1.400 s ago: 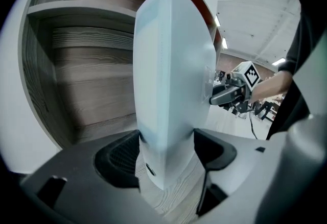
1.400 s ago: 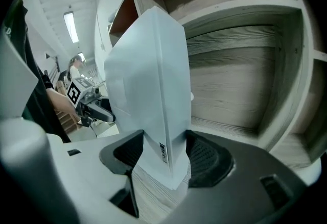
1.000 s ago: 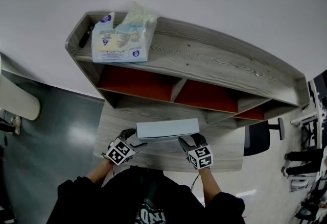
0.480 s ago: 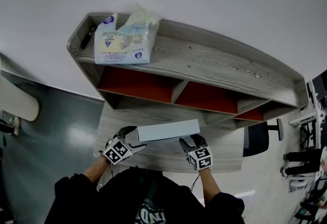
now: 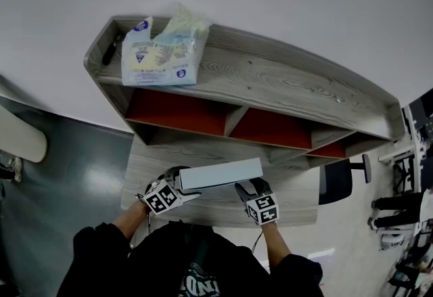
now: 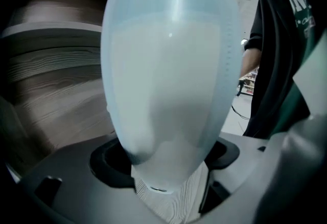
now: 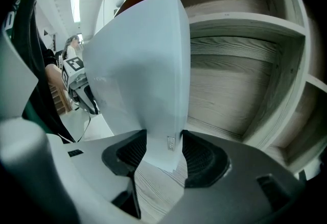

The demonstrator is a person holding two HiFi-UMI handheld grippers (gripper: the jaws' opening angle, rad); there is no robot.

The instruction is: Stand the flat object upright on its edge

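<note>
A pale blue flat box (image 5: 220, 174) is up on its long edge over the wooden desk (image 5: 203, 153), held between my two grippers. My left gripper (image 5: 177, 180) is at its left end. Those jaws have just been opening and stand wide, with the box's end (image 6: 168, 80) loosely between the pads (image 6: 110, 159). My right gripper (image 5: 245, 189) is at the right end. Its jaws have just been closing, and the pads (image 7: 204, 159) press on both faces of the thin box end (image 7: 163, 116). Whether the bottom edge rests on the desk I cannot tell.
A hutch (image 5: 270, 86) with red-backed cubbies rises behind the box. A plastic packet (image 5: 159, 52) and a dark stick-like thing (image 5: 111, 51) lie on top of it at the left. A dark chair (image 5: 342, 180) stands right of the desk. Wall behind, grey floor at the left.
The left gripper has shifted and rolled at the box's left end, and its jaws look wider. The right gripper has stayed put at the right end. The box leans slightly differently.
</note>
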